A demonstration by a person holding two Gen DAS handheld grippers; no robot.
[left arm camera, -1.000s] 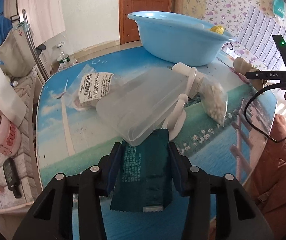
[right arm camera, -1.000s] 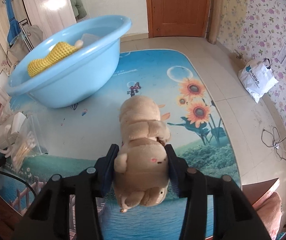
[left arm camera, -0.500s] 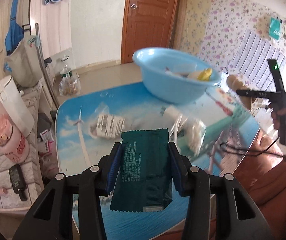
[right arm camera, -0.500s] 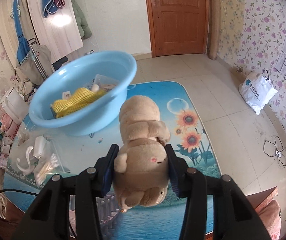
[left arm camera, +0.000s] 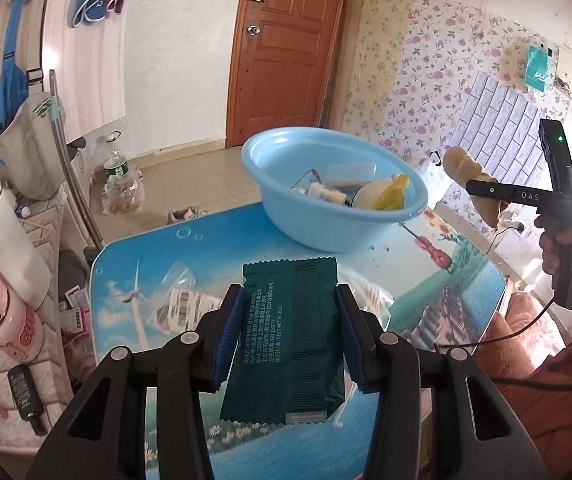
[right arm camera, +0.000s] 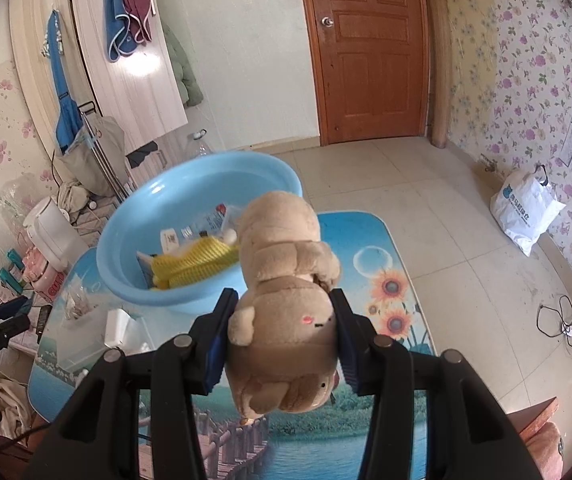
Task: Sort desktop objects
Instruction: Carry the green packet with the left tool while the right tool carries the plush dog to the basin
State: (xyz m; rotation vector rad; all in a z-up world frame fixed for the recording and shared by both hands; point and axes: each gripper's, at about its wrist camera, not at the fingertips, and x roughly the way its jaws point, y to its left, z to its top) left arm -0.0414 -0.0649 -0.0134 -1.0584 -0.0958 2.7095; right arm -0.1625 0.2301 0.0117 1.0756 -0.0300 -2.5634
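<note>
Blue basin sits on the table, holding a yellow mesh piece and small packets. Left gripper clamps a green sachet above the table; right gripper squeezes a plush toy just beside the basin.

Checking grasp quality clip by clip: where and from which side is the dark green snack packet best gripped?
Across its flat width at mid-length, pads on the two long side edges, as the left gripper holds the dark green packet now. It is thin and limp, so pinching mid-body leaves both crimped ends free and should limit flopping. Coming from the bottom-seam end keeps the fingers clear of the blue basin.
</note>
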